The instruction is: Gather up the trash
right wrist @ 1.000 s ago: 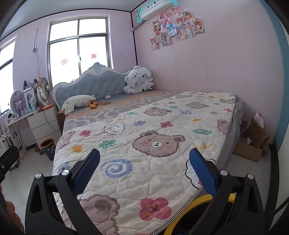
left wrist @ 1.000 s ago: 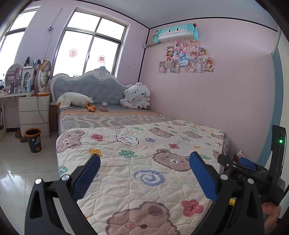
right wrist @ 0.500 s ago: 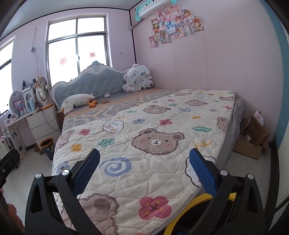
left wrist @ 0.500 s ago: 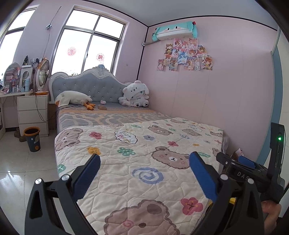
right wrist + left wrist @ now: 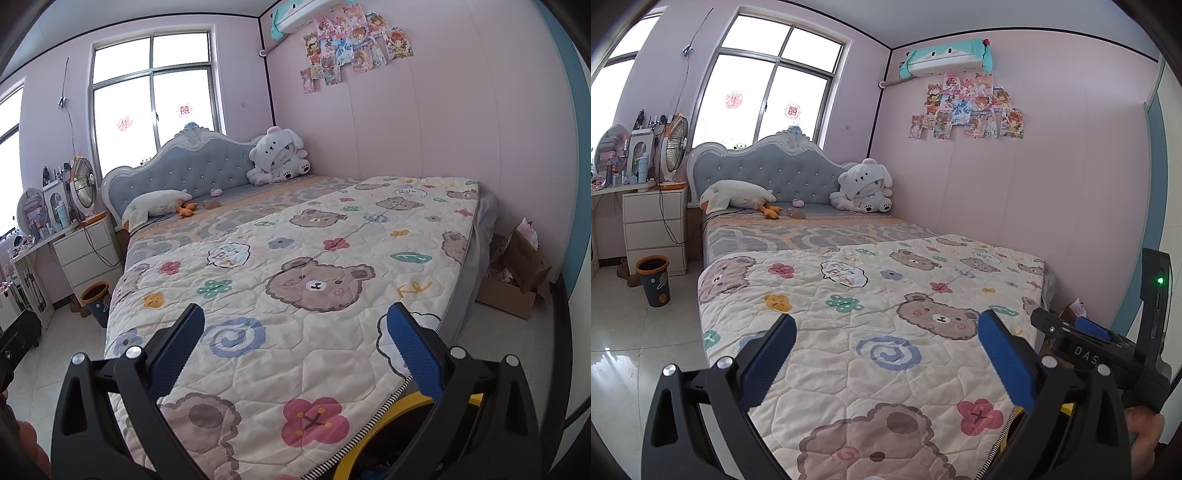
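My left gripper [image 5: 886,354] is open and empty above the foot of a bed covered by a bear-print quilt [image 5: 871,295]. My right gripper [image 5: 295,350] is also open and empty over the same quilt, and it shows at the right edge of the left wrist view [image 5: 1065,326]. A small brown object [image 5: 796,213] and a small pink one [image 5: 796,202] lie far off by the headboard. An orange-rimmed waste bin [image 5: 653,280] stands on the floor left of the bed. A yellow-rimmed container [image 5: 402,413] sits just below the right gripper, mostly hidden.
A goose plush [image 5: 735,195] and a white bear plush [image 5: 862,186] lie at the headboard. A white drawer unit [image 5: 653,225] with a fan stands left of the bed. An open cardboard box [image 5: 517,273] holding crumpled paper sits at the bed's right. The floor is tiled.
Both views have drifted slightly, with the bed sliding a little up and left in frame. Both grippers stay open and empty.
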